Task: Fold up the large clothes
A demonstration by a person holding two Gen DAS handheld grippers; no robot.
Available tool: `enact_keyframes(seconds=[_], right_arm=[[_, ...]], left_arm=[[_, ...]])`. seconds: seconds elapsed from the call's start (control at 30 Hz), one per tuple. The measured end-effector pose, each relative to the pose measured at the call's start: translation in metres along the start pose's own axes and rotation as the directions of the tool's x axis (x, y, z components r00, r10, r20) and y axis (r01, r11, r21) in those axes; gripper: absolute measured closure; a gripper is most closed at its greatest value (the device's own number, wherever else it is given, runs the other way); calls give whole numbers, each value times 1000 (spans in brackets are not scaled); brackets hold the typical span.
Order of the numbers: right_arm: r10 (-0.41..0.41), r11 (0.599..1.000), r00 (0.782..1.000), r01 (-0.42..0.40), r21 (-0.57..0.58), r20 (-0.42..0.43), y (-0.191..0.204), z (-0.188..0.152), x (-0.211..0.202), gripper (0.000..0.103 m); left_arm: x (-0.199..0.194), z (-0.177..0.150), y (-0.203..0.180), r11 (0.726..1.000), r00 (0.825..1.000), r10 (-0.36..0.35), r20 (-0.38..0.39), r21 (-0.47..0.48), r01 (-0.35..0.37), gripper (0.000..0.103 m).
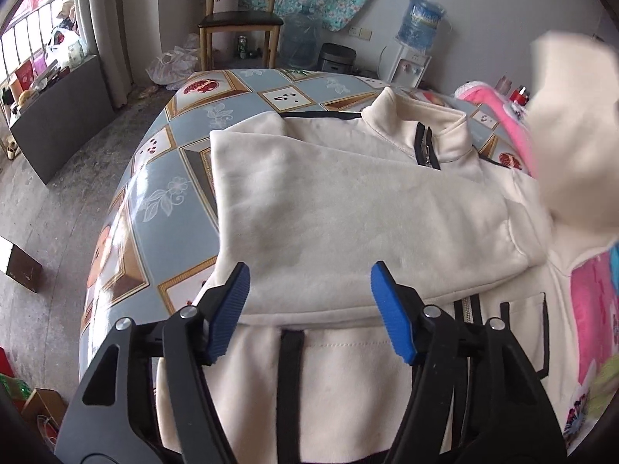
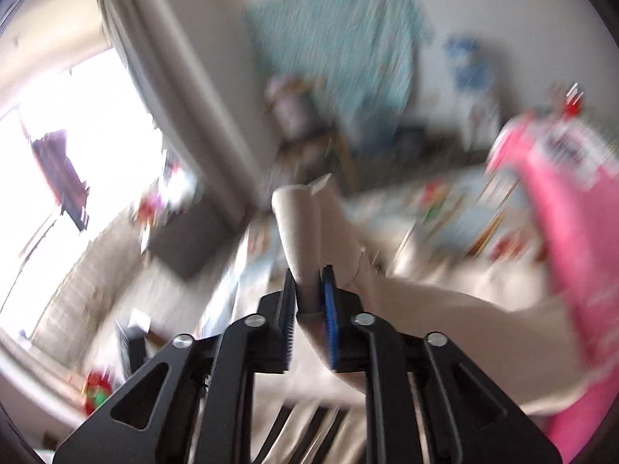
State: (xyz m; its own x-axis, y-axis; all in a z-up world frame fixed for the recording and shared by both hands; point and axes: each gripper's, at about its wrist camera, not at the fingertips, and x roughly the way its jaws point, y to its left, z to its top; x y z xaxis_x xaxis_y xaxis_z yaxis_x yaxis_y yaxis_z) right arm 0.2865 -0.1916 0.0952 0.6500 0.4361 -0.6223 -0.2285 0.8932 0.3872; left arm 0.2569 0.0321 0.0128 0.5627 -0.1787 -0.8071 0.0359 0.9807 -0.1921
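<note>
A cream zip jacket (image 1: pixel 332 208) with black trim lies on the patterned table (image 1: pixel 170 189), collar toward the far side, its left sleeve folded across the chest. My left gripper (image 1: pixel 309 294) hovers just above the jacket's lower half, open, with nothing between its blue pads (image 1: pixel 390 309). In the blurred right wrist view my right gripper (image 2: pixel 309 301) is shut on a bunched cream sleeve (image 2: pixel 300 228) that sticks up past the pads. That lifted sleeve (image 1: pixel 568 135) shows as a cream blur at the right edge of the left wrist view.
Pink clothing (image 1: pixel 510 131) lies at the table's right side. Beyond the far edge stand a wooden chair (image 1: pixel 236 19), a water dispenser (image 1: pixel 418 38) and a rice cooker (image 1: pixel 338 58). Concrete floor (image 1: pixel 58 201) with boxes drops off to the left.
</note>
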Motion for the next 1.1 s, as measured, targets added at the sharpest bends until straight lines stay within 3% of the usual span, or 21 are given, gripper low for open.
enact_keyframes(seconds=[0.07, 0.17, 0.23, 0.27, 0.3, 0.47, 0.6, 0.7, 0.87, 0.93, 0.97, 1.1], right_arm=[[-10, 1000, 987, 9, -12, -162, 2, -36, 50, 66], [24, 997, 963, -4, 74, -269, -15, -79, 74, 65], [76, 985, 962, -32, 171, -261, -34, -100, 65, 62], [79, 977, 968, -28, 210, -238, -47, -107, 54, 54], [66, 972, 974, -14, 236, -215, -56, -115, 42, 50], [-1, 947, 986, 54, 317, -164, -92, -153, -8, 49], [-59, 942, 982, 115, 315, -181, -103, -185, -24, 49], [-74, 939, 979, 133, 317, -192, -103, -200, -30, 49], [-86, 937, 979, 143, 318, -186, -109, -215, -37, 49], [-75, 935, 981, 132, 328, -181, -113, -217, -36, 49], [-73, 935, 981, 129, 329, -178, -113, -216, -35, 49], [-72, 936, 982, 127, 329, -173, -112, -211, -31, 49]], left_arm=[[-2, -4, 7, 1000, 1000, -23, -7, -10, 23, 47], [0, -8, 12, 997, 997, -72, -23, -24, 71, 53], [2, -8, 13, 994, 994, -109, -32, -36, 108, 54], [3, -7, 12, 990, 990, -136, -36, -45, 134, 55], [5, -6, 10, 985, 985, -166, -43, -53, 164, 57], [30, 4, -13, 958, 953, -283, -110, -88, 274, 60], [58, 14, -32, 944, 928, -325, -184, -124, 306, 63], [82, 23, -40, 944, 916, -321, -240, -156, 290, 63], [99, 34, -51, 965, 928, -254, -273, -139, 224, 76], [102, 34, -57, 972, 932, -228, -281, -115, 203, 93], [101, 33, -62, 977, 936, -210, -281, -93, 191, 96], [83, 45, -69, 977, 951, -215, -224, -48, 209, 100]])
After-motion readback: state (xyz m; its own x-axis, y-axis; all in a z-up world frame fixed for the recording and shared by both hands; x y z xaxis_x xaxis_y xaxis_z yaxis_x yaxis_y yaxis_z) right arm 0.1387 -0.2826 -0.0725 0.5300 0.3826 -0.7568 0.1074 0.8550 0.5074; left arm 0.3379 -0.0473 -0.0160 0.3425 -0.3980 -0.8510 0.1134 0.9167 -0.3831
